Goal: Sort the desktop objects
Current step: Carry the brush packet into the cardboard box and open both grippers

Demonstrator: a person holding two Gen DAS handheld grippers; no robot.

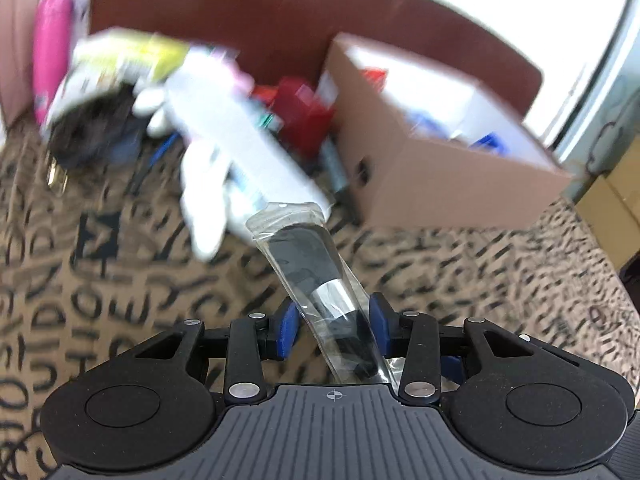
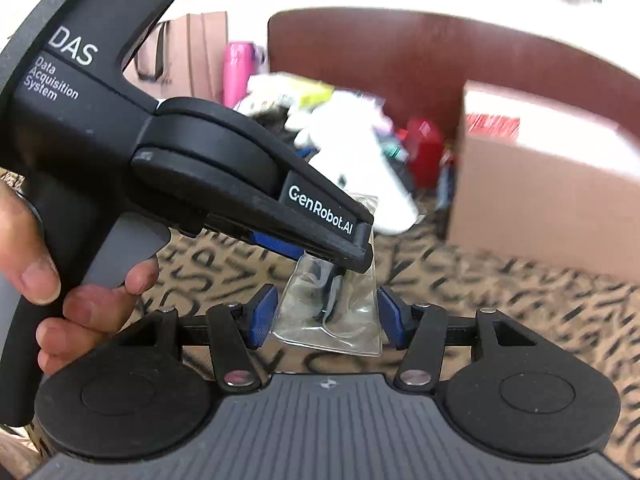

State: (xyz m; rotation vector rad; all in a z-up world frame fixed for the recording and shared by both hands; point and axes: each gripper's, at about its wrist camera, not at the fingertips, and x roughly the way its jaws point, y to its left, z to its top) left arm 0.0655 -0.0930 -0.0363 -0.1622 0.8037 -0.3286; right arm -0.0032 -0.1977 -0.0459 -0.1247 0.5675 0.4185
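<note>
A black brush in a clear plastic sleeve [image 1: 316, 276] stands between the blue pads of my left gripper [image 1: 334, 326], which is shut on its handle end. In the right wrist view the left gripper [image 2: 344, 256] comes in from the left and holds the sleeve [image 2: 336, 316] above the table. My right gripper [image 2: 326, 318] is open, its blue pads on either side of the sleeve's lower end, close to touching it. A cardboard box [image 1: 440, 168] with white and blue items stands at the right, also in the right wrist view [image 2: 540, 184].
A blurred pile lies behind: a white bottle [image 1: 240, 132], a white plush toy [image 1: 200, 200], a red box [image 1: 304, 116], a pink bottle [image 1: 52, 52], dark items. A brown backboard [image 1: 280, 12] stands behind. The tablecloth [image 1: 120, 300] has black lettering.
</note>
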